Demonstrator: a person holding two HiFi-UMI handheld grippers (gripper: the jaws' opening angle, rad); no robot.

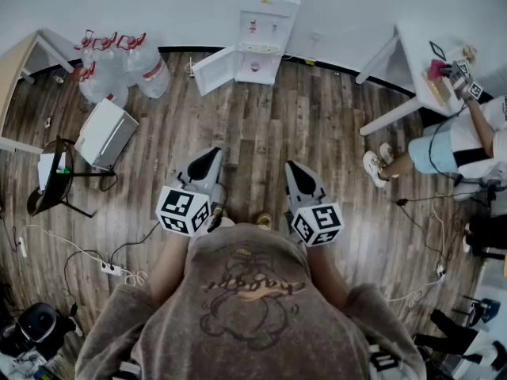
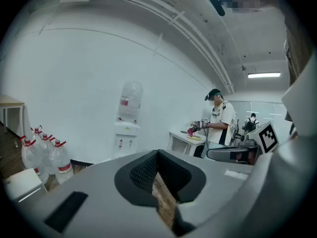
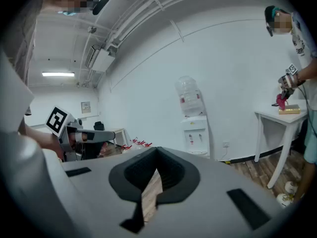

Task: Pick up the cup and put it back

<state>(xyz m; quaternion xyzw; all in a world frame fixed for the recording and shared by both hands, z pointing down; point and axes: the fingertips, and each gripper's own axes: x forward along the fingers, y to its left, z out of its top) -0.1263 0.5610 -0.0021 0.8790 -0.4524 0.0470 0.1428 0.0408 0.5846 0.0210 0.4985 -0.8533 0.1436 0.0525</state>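
Closed: left gripper (image 1: 211,155), right gripper (image 1: 292,168), over floorboards (image 1: 265,121).

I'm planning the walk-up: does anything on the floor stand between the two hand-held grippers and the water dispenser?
Nothing visible does: bare wooden floor runs from the left hand-held gripper and the right hand-held gripper to the water dispenser. The water bottles stand off to the left, the table to the right. No cup shows.
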